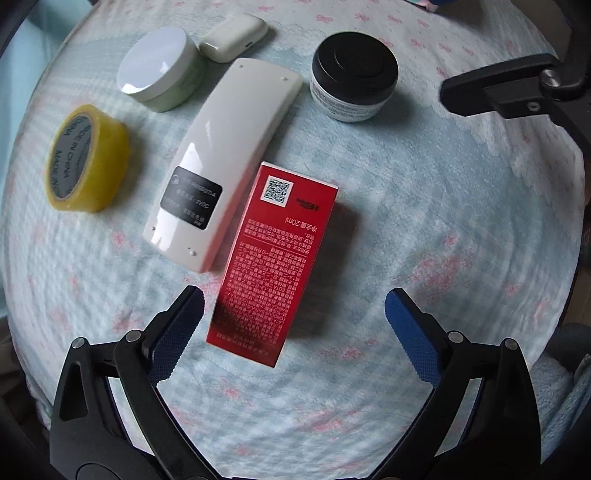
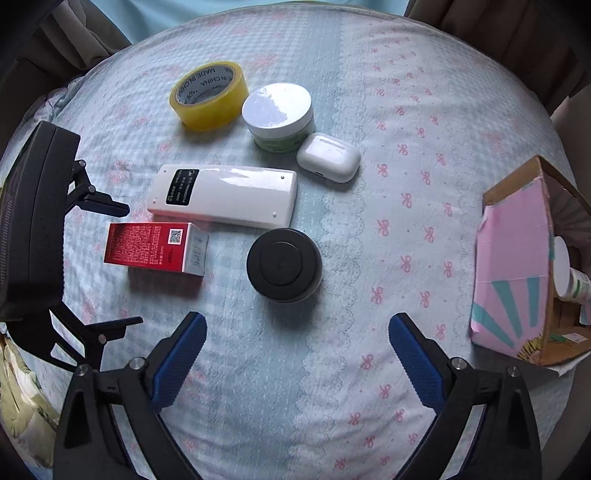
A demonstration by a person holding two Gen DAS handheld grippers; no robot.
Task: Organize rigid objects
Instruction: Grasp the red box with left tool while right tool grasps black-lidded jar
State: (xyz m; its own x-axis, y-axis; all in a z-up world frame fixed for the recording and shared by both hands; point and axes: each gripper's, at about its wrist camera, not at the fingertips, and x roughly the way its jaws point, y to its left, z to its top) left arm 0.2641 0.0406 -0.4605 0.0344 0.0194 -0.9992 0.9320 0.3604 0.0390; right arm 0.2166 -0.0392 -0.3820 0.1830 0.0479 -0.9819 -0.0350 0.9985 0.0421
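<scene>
A red box (image 1: 266, 258) lies on the light blue cloth, its near end between the open jaws of my left gripper (image 1: 291, 306), untouched. Beside it lie a white remote (image 1: 225, 158), face down, a yellow tape roll (image 1: 86, 158), a white-lidded jar (image 1: 159, 70), a white earbud case (image 1: 234, 35) and a black-lidded jar (image 1: 352, 85). My right gripper (image 2: 295, 332) is open and empty, just short of the black-lidded jar (image 2: 282, 264). The right wrist view also shows the red box (image 2: 155, 249), remote (image 2: 225, 194), tape (image 2: 208, 94), white-lidded jar (image 2: 279, 114) and earbud case (image 2: 328, 157).
A pink cardboard box (image 2: 517, 266) lies open on its side at the right edge of the bed, with a white-lidded container (image 2: 569, 273) inside. The other gripper shows at the left in the right wrist view (image 2: 55, 236) and at the top right in the left wrist view (image 1: 517, 88).
</scene>
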